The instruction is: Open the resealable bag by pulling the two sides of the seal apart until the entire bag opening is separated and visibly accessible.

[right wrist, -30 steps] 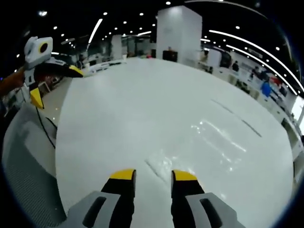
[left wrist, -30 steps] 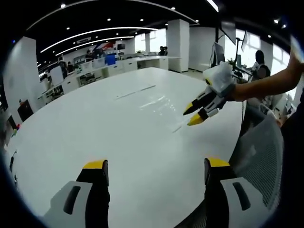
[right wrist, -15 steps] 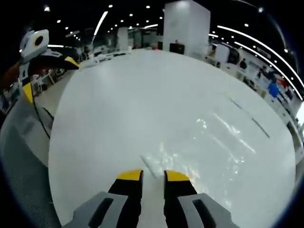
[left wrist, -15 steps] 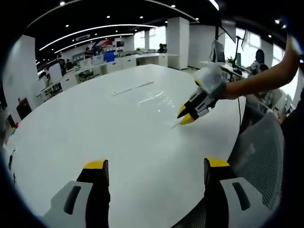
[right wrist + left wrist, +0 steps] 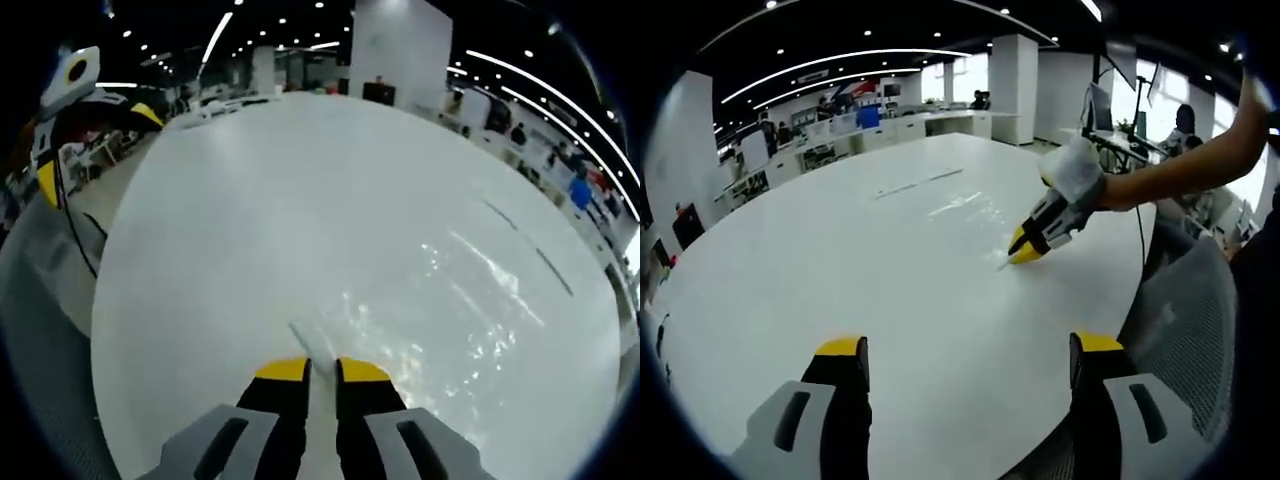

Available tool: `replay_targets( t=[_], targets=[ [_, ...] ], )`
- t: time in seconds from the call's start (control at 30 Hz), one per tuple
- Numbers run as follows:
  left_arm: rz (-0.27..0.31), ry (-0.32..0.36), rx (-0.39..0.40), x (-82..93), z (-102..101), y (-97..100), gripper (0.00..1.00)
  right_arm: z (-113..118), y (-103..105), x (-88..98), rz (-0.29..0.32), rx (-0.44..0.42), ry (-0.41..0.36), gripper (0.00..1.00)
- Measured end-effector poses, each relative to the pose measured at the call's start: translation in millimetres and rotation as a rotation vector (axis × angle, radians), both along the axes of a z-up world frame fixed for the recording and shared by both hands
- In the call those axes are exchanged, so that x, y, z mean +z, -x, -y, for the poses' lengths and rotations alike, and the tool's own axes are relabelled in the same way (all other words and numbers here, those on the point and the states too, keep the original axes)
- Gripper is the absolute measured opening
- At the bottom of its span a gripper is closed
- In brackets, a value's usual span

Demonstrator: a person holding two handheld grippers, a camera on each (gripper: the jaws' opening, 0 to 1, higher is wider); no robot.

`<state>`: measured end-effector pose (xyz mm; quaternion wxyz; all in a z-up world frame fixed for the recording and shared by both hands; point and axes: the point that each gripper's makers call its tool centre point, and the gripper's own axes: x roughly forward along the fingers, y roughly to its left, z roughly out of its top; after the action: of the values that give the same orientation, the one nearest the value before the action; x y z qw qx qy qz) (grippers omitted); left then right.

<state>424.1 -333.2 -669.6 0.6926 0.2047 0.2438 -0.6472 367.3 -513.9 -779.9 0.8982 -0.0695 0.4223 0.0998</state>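
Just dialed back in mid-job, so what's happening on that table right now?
A person is working two handheld grippers over a white table. The right gripper is down at the near edge of a clear resealable bag lying flat, its jaws nearly closed around the seal strip; whether it grips is unclear. The left gripper hangs open above bare table, away from the bag. The bag looks unopened.

The counter [image 5: 300, 200] is plain glossy white. The bag [image 5: 400, 310] is clear and glinting. Each gripper, left gripper [image 5: 965, 375] and right gripper [image 5: 322, 372], is black-grey with yellow tips.
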Motion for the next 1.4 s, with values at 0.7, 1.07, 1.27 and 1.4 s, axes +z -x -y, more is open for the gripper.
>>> replay_targets(
  t=[0.7, 1.07, 1.27, 1.4],
  targets=[
    [0.051, -0.019, -0.056, 0.7, 5, 6.6, 0.72, -16, 15, 9.3, -0.019, 0.129, 0.047, 0.00],
    [0.060, -0.003, -0.094, -0.5, 14, 17.7, 0.61, -32, 27, 25.6, -0.012, 0.228, 0.120, 0.00],
    [0.062, 0.031, -0.093, 3.8, 24, 18.9, 0.56, -39, 34, 32.1, -0.008, 0.237, 0.116, 0.00],
    [0.080, 0.021, -0.132, 2.4, 29, 24.1, 0.55, -46, 38, 38.2, 0.001, 0.243, 0.114, 0.00]
  ],
)
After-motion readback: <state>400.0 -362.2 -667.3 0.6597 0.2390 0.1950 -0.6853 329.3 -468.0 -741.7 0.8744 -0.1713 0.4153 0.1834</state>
